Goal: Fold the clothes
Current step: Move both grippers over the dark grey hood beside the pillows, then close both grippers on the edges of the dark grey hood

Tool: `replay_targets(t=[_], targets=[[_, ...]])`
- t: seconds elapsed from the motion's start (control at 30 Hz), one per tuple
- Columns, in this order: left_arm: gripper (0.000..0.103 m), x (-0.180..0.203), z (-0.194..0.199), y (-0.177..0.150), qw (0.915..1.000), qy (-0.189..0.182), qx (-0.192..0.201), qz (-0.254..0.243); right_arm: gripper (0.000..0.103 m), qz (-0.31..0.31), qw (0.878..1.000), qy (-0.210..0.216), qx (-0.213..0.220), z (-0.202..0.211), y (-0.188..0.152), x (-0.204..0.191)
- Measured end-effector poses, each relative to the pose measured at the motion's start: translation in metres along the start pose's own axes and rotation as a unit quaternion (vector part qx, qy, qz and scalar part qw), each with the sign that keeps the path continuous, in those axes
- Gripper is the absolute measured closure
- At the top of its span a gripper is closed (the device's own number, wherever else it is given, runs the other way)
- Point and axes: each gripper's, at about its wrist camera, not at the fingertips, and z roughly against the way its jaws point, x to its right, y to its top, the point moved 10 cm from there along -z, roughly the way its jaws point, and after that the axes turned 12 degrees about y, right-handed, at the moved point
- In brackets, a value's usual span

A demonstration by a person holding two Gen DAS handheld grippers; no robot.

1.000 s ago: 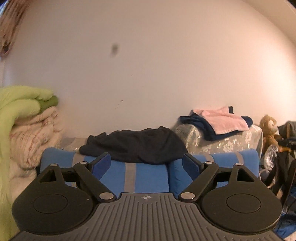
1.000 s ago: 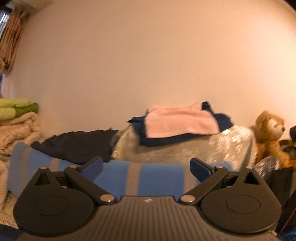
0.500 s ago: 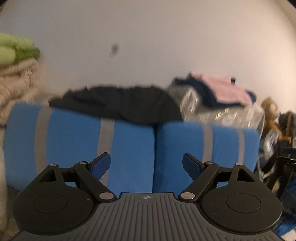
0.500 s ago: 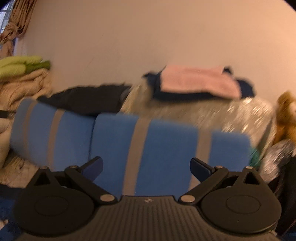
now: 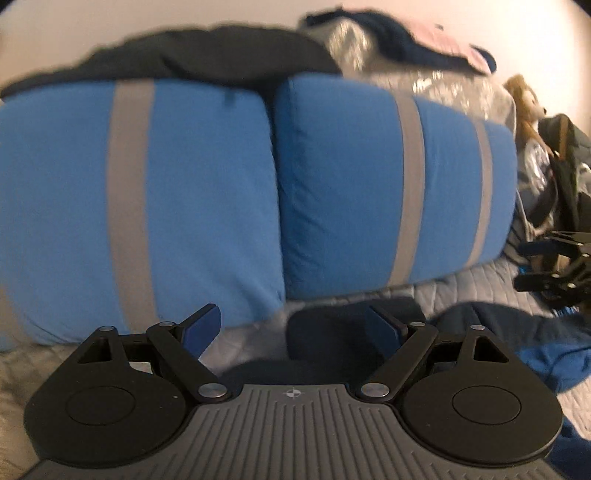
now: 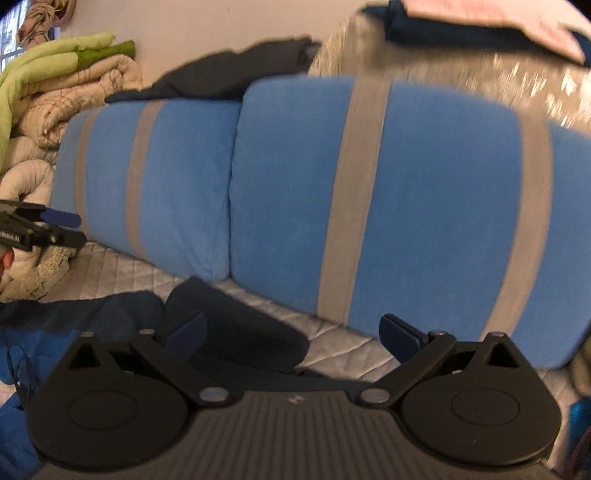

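A dark navy garment point(image 5: 332, 328) with a brighter blue part point(image 5: 535, 354) lies crumpled on the grey quilted bed point(image 5: 480, 284), in front of two blue pillows. My left gripper point(image 5: 293, 326) is open just above the garment's dark edge, with nothing between its fingers. My right gripper point(image 6: 293, 332) is also open, low over the same dark garment point(image 6: 236, 325), whose blue part point(image 6: 22, 354) lies at the left. Each gripper shows in the other's view: the right gripper point(image 5: 554, 266) at the right edge, the left gripper point(image 6: 44, 225) at the left edge.
Two blue pillows with grey stripes point(image 5: 369, 177) point(image 6: 406, 192) stand close ahead. A black garment point(image 5: 207, 55) lies on top of them. Folded pink and navy cloth point(image 6: 480, 26) rests on a silvery cover. Stacked quilts point(image 6: 55, 85) sit left, a plush bear point(image 5: 524, 99) right.
Both grippers have dropped and tipped down from facing the wall toward the bed. The pillows now fill the views and the navy garment on the bed has come into sight. Both stay open.
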Motion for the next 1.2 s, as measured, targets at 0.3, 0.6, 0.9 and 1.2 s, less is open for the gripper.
replay_targets(t=[0.3, 0.6, 0.9, 1.2], targets=[[0.017, 0.012, -0.059, -0.02, 0.9976, -0.04, -0.055, -0.012, 0.0, -0.059, 0.996, 0.049, -0.045, -0.07, -0.028, 0.015], [0.018, 0.028, -0.113, -0.031, 0.9905, -0.084, -0.105, -0.028, 0.0, -0.123, 0.986, 0.081, -0.08, -0.135, -0.051, 0.037], [0.018, 0.037, -0.158, -0.031, 0.9732, -0.16, -0.165, 0.002, 0.002, -0.192, 0.968, 0.124, -0.102, -0.176, -0.058, 0.053], [0.073, 0.033, -0.17, -0.018, 0.9697, -0.153, -0.178, 0.066, 0.052, -0.206, 0.964, 0.144, -0.083, -0.178, -0.047, 0.053]])
